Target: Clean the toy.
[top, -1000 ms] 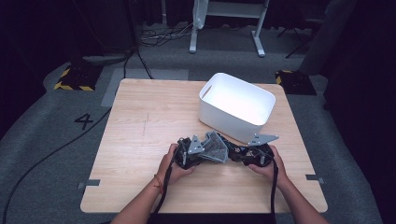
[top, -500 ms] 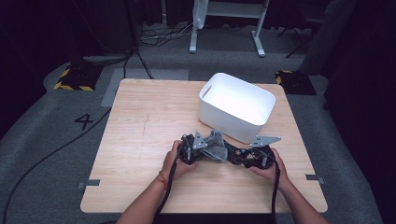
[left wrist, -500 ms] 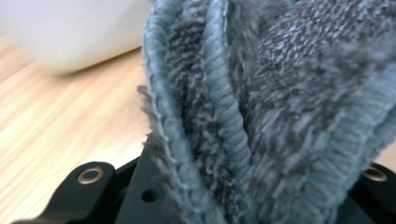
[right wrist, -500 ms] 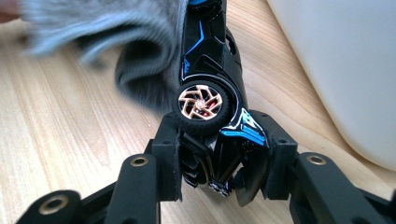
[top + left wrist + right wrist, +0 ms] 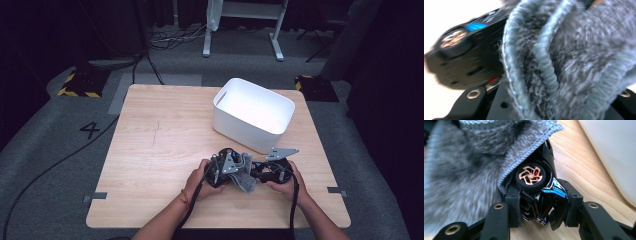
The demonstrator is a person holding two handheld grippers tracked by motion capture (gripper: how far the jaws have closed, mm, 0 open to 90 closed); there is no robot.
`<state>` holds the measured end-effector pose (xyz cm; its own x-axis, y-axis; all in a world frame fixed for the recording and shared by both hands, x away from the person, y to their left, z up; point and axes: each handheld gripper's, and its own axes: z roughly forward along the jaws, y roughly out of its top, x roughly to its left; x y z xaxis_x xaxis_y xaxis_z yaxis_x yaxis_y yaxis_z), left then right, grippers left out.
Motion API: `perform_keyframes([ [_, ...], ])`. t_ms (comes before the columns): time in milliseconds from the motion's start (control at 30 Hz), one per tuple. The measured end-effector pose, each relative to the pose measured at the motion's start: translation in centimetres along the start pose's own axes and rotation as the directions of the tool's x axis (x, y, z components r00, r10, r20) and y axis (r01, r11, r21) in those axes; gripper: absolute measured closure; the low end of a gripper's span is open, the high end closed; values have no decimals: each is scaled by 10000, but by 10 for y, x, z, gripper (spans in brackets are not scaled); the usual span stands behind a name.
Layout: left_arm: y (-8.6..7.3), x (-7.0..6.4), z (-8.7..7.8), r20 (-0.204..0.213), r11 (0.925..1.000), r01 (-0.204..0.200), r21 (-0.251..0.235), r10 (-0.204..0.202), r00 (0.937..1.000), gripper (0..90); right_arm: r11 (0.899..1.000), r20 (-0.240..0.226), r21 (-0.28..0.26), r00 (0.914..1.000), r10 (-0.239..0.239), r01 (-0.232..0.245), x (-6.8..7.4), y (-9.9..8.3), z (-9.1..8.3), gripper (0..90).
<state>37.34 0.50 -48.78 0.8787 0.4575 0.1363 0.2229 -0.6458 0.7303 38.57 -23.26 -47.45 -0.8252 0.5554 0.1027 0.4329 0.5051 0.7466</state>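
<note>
A black toy car (image 5: 541, 195) with a copper-spoked wheel and blue trim is clamped nose-down between the pads of my right gripper (image 5: 541, 202), just above the wooden table (image 5: 579, 165). A fluffy grey cloth (image 5: 461, 170) lies over the car's top. My left gripper (image 5: 554, 105) is shut on this cloth (image 5: 574, 62), pressing it against the car (image 5: 469, 55). In the high view both grippers meet near the table's front edge, the left gripper (image 5: 239, 170) facing the right gripper (image 5: 259, 173) with the cloth (image 5: 245, 176) bunched between them.
An empty white bin (image 5: 252, 130) stands just behind the grippers at the table's right back; its wall (image 5: 614, 152) is close to the car. The left half of the table (image 5: 165, 140) is bare wood. Cables and stand legs lie on the floor beyond.
The left gripper has slid the cloth slightly to the right and down over the car. Both hands have drifted a little toward the front edge.
</note>
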Motion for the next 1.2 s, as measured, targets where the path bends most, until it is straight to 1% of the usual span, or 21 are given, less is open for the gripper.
perform_keyframes([
  [67, -2, 5, -2, -343, 9997, 215, 96, -211, 9992, 775, 10000, -1, 40, 10000, -37, 37, 1, 0, 0, 587],
  [133, -5, 11, -5, -686, 9986, 471, 246, -453, 9966, 775, 10000, 20, 90, 10000, -40, 40, 2, 0, -1, 587],
  [167, -6, 14, -7, -935, 9982, 508, 331, -475, 9945, 774, 9999, 23, 96, 10000, -41, 41, 2, 0, -1, 586],
  [200, -8, 17, -8, -1192, 9977, 550, 408, -498, 9916, 774, 10000, 30, 87, 10000, -26, 25, 2, 0, -1, 586],
  [333, -18, 33, -15, -1753, 9945, 878, 567, -766, 9815, 774, 9998, 78, 133, 9999, -143, 141, 4, 0, -1, 586],
  [433, -28, 50, -20, -2100, 9886, 1342, 683, -1173, 9707, 775, 9998, -12, 148, 9999, -138, 138, 3, 0, -1, 587],
  [467, -32, 55, -21, -2138, 9851, 1613, 592, -1454, 9660, 775, 9998, -69, 155, 9999, -155, 156, 3, 0, -2, 586],
  [500, -36, 60, -24, -1901, 9806, 1913, 430, -1800, 9651, 774, 9997, -136, 145, 9998, -173, 175, 4, 0, -2, 587],
  [533, -38, 62, -26, -1761, 9806, 1930, 332, -1843, 9670, 775, 9997, -156, 131, 9997, -213, 215, 4, -1, -1, 587],
  [600, -38, 59, -25, -1597, 9830, 1805, 325, -1732, 9719, 775, 9993, -53, 195, 9995, -322, 323, 6, 0, -1, 586],
  [633, -36, 55, -25, -1468, 9855, 1669, 309, -1607, 9760, 775, 9991, -44, 203, 9993, -363, 364, 7, 0, -1, 587],
  [667, -34, 48, -24, -1178, 9892, 1439, 261, -1399, 9831, 776, 9992, -31, 184, 9993, -360, 360, 7, 0, -1, 586],
  [700, -31, 43, -24, -1074, 9921, 1219, 291, -1181, 9872, 777, 9993, -53, 191, 9994, -328, 329, 7, 0, -1, 587],
  [767, -27, 33, -22, -727, 9955, 889, 324, -863, 9936, 776, 9994, -45, 170, 9995, -299, 299, 6, 0, -1, 586],
  [833, -23, 23, -21, -54, 9967, 793, 161, -793, 9968, 777, 9995, 2, 148, 9996, -267, 267, 6, 0, -1, 586],
  [867, -20, 16, -19, 246, 9979, 630, 136, -633, 9977, 777, 9996, 6, 142, 9997, -256, 256, 7, 0, -1, 586],
  [967, -12, -9, -13, 851, 9999, -77, 147, 65, 9964, 776, 9995, -15, 107, 9995, -310, 311, 9, 1, 1, 587],
  [1000, -8, -20, -10, 1139, 9995, -281, 107, 267, 9931, 776, 9995, -52, 104, 9995, -313, 314, 9, 1, 2, 587],
  [1067, -3, -36, -7, 1512, 9985, -555, 7, 548, 9870, 775, 9995, -85, 107, 9996, -286, 287, 10, 2, 3, 587],
  [1133, 2, -47, -4, 1663, 9965, -837, 4, 825, 9826, 774, 9996, -118, 101, 9996, -245, 246, 11, 1, 4, 587],
  [1200, 4, -53, -1, 1648, 9960, -898, -7, 887, 9823, 774, 9998, -137, 91, 9997, -197, 198, 11, 1, 4, 586],
])
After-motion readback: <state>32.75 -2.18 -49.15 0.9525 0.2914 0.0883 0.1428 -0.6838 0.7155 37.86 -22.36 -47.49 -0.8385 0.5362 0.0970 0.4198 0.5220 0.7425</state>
